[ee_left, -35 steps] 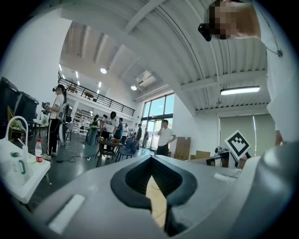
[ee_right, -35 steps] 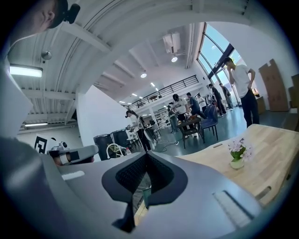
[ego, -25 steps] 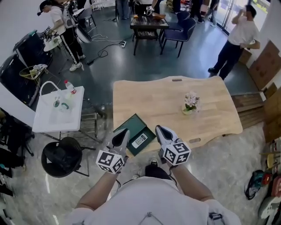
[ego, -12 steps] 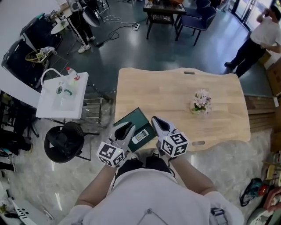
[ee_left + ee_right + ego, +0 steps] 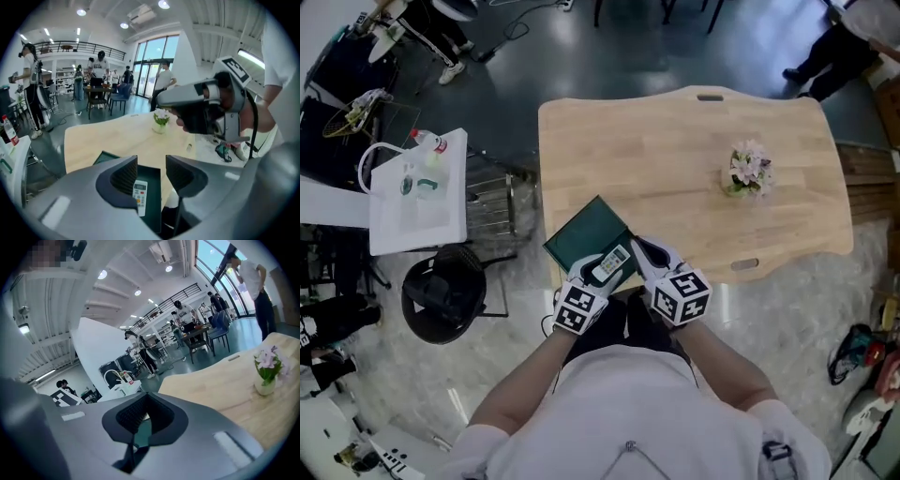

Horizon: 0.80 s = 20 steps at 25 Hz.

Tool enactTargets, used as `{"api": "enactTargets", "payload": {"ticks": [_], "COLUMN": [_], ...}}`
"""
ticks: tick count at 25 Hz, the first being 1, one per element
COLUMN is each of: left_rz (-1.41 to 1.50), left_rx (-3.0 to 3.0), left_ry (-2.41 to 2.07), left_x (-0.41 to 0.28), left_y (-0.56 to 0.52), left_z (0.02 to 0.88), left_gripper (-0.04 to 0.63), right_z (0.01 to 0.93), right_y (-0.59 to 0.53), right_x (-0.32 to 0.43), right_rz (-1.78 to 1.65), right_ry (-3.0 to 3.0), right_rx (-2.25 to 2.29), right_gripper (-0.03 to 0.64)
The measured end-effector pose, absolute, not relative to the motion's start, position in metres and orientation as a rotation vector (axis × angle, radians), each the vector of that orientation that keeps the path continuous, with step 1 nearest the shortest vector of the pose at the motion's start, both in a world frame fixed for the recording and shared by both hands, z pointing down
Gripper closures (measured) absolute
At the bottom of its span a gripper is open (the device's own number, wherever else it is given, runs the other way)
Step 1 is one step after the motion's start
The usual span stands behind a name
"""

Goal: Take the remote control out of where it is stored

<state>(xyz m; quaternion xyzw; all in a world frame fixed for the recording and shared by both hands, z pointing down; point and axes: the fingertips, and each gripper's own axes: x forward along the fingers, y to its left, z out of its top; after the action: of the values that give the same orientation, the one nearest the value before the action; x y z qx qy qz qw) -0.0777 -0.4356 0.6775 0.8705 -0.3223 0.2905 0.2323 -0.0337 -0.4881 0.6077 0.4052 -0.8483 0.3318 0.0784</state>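
Remote control [image 5: 612,262] lies in green case [image 5: 575,236] beneath parted left tool [image 5: 151,176]; right tool [image 5: 146,420] closed

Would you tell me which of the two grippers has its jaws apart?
The left gripper: its jaws stand apart over the remote control, while the right gripper has its jaws closed together.

A pale wooden bench [image 5: 675,159] is seen from above, with a small pot of flowers [image 5: 748,172] set near its right end. A white side table [image 5: 422,223] is placed to the left, with a bottle [image 5: 427,142] at its far edge, and a wire rack [image 5: 492,211] is stood between it and the bench. A black stool [image 5: 441,298] is seen on the floor nearer the camera.
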Motion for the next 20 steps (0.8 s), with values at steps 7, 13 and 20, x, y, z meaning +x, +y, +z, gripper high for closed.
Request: {"api": "enactTargets", "payload": {"ticks": [7,13,20], "left_rz": [1.166,1.418,1.578], "left_rx": [2.287,2.218,2.161], "left_ry": [-0.736,-0.647,-0.693], "left_x": [-0.080,-0.078,-0.089], "left_y": [-0.425,-0.413,-0.411], "left_z": [0.793,0.861,0.894], "left_gripper": [0.400,0.399,0.368], "right_z": [0.680,0.714,0.732], "right_y": [-0.478,-0.468,-0.463], "right_x": [-0.010,0.003,0.013], "right_rz": [1.119,1.222,1.269], "right_ry": [-2.379,-2.332,-2.303], "right_rx": [1.317,1.371,1.391], "right_gripper": [0.589,0.589,0.589]}}
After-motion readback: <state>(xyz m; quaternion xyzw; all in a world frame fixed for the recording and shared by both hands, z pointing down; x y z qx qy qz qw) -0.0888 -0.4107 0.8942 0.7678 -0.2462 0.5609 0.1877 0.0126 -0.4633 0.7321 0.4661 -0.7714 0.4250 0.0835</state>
